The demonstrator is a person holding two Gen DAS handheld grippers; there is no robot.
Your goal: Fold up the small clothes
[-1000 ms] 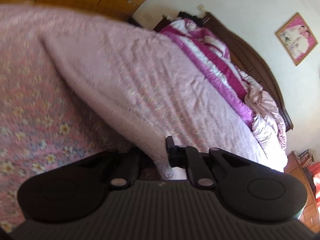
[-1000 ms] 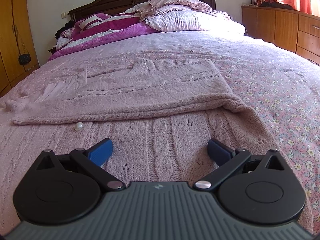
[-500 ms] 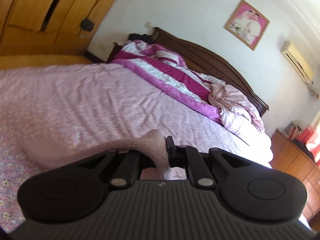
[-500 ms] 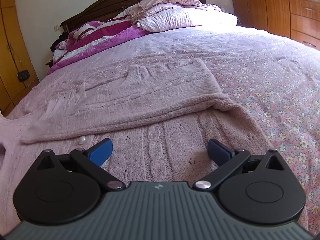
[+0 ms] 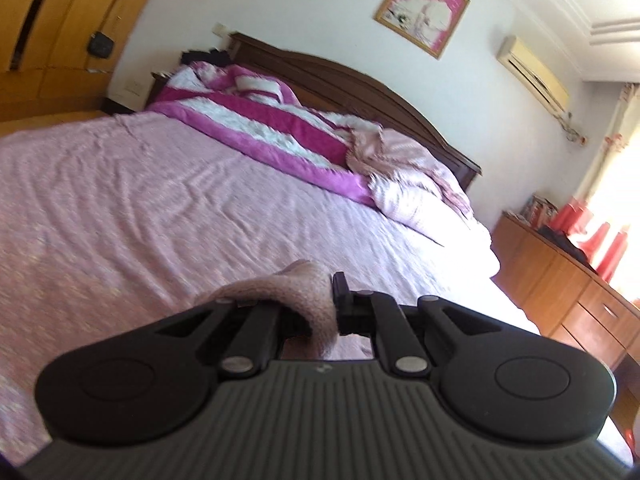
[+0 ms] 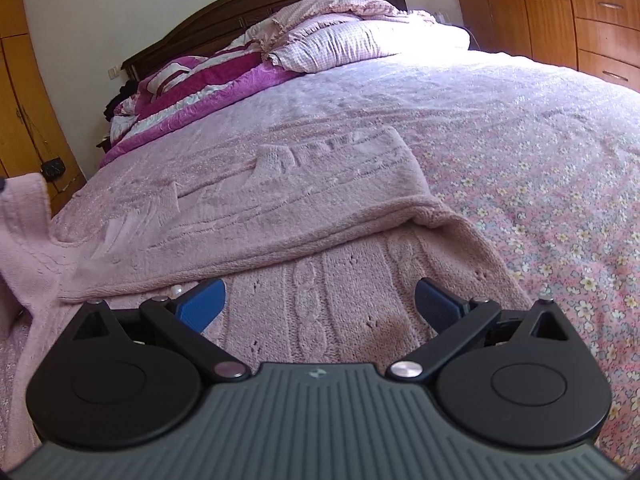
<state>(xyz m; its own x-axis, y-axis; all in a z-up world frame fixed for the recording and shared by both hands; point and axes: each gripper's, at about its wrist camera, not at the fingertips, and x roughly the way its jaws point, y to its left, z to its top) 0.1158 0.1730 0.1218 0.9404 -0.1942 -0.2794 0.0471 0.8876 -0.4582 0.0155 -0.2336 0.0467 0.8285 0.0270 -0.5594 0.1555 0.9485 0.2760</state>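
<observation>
While the left wrist camera looks tilted across a wide bed, the left gripper point(image 5: 326, 308) has its black jaws pressed together on a fold of a fuzzy pale pink knitted sweater point(image 5: 308, 292), whose pinched edge bunches up between the fingers and drapes down out of sight behind the gripper body. Beyond it lies a pink floral bedsheet point(image 5: 160, 208), wrinkled and slightly blurred. At the head of the bed sit a magenta and white striped quilt point(image 5: 256, 120) and a pale pink ruffled pillow point(image 5: 412, 184), against a dark brown wooden headboard point(image 5: 360, 80). On the white wall above hangs a gold-framed pink photograph point(image 5: 422, 8).

From the right wrist camera, the right gripper point(image 6: 320, 306) hovers low over the same sweater point(image 6: 280, 208) with its blue-tipped jaws spread wide apart, nothing between them but the knit below. Most of the sweater lies flat on the sheet, with an upper layer folded across a cable-knit lower panel that reaches toward the camera. At the far left edge, part of the sweater is lifted off the bed, rising in a raised flap point(image 6: 24, 216). A small white button point(image 6: 177, 290) shows just beside the left blue fingertip point(image 6: 202, 304). Wooden drawers point(image 6: 560, 20) stand to the right of the bed.
</observation>
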